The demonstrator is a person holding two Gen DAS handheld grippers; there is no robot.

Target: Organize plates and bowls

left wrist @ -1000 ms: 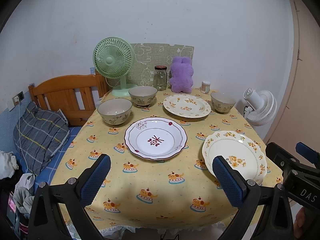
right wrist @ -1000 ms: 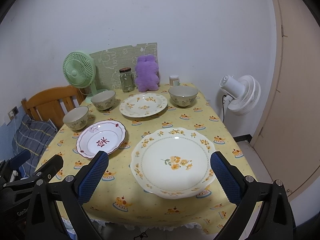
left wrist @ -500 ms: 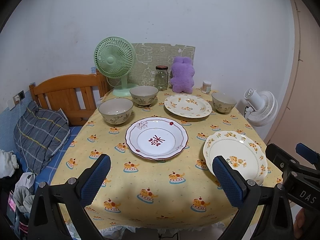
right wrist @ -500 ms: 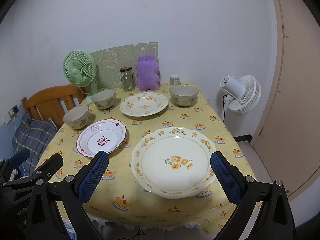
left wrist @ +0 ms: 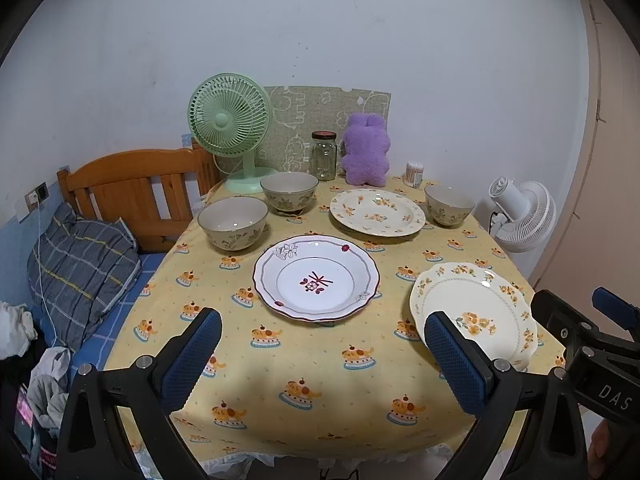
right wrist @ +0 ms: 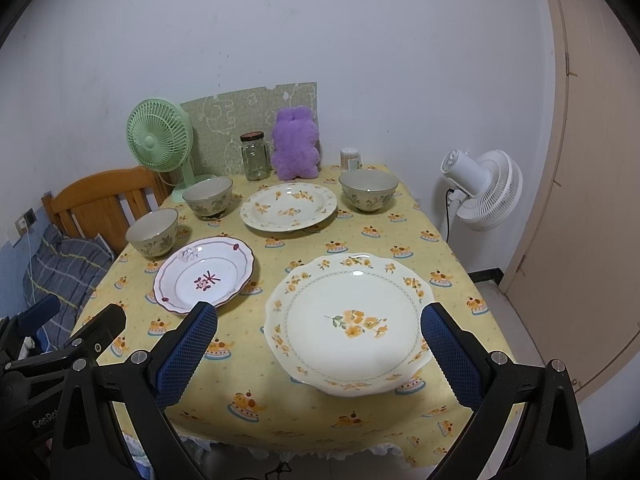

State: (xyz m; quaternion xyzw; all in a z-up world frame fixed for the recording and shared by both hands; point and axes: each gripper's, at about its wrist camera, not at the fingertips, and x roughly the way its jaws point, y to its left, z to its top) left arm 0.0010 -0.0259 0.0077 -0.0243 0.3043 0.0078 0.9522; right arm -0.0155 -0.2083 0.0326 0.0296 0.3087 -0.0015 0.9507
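On the yellow tablecloth lie a white plate with a red rim [left wrist: 316, 278] [right wrist: 205, 274], a large cream plate with orange flowers at the near right [left wrist: 474, 316] [right wrist: 348, 322], and a second flowered plate at the back [left wrist: 377, 212] [right wrist: 289, 207]. Three beige bowls stand apart: left [left wrist: 233, 222] [right wrist: 153, 232], back middle [left wrist: 289, 191] [right wrist: 208, 197], back right [left wrist: 449, 205] [right wrist: 368, 190]. My left gripper [left wrist: 320, 354] is open and empty over the table's near edge. My right gripper [right wrist: 320, 350] is open and empty, its fingers either side of the large flowered plate, above it.
A green fan [left wrist: 229, 124], a glass jar [left wrist: 324, 156], a purple plush toy [left wrist: 366, 150] and a small cup of sticks [left wrist: 414, 173] stand along the back edge. A wooden bed frame [left wrist: 132, 188] is left of the table; a white floor fan [right wrist: 482, 186] is right.
Both views have drifted slightly; the table's things sit a little lower in the frames. Nothing on the table moved. Both grippers stayed open.
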